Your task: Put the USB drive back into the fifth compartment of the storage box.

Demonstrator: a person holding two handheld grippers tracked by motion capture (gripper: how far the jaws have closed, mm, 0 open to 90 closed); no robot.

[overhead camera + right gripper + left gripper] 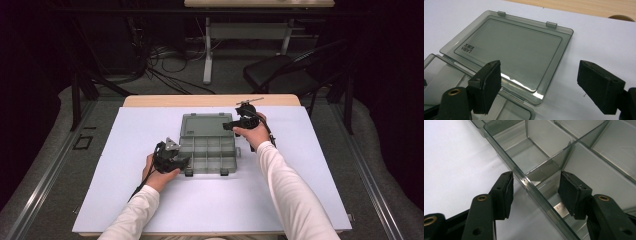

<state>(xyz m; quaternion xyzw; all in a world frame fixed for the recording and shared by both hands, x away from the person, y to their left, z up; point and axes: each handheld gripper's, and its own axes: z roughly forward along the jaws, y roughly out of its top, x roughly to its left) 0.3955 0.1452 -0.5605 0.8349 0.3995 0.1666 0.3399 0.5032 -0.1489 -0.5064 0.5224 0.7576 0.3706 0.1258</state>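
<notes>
Now my left gripper straddles the smoky clear plastic compartment box's left wall, jaws spread, not pinching; my right gripper, spread empty, hovers over its flat-open lid.

Organizer box cut off by left gripper view's edges, label partly behind claw pad, print unreadable
</notes>
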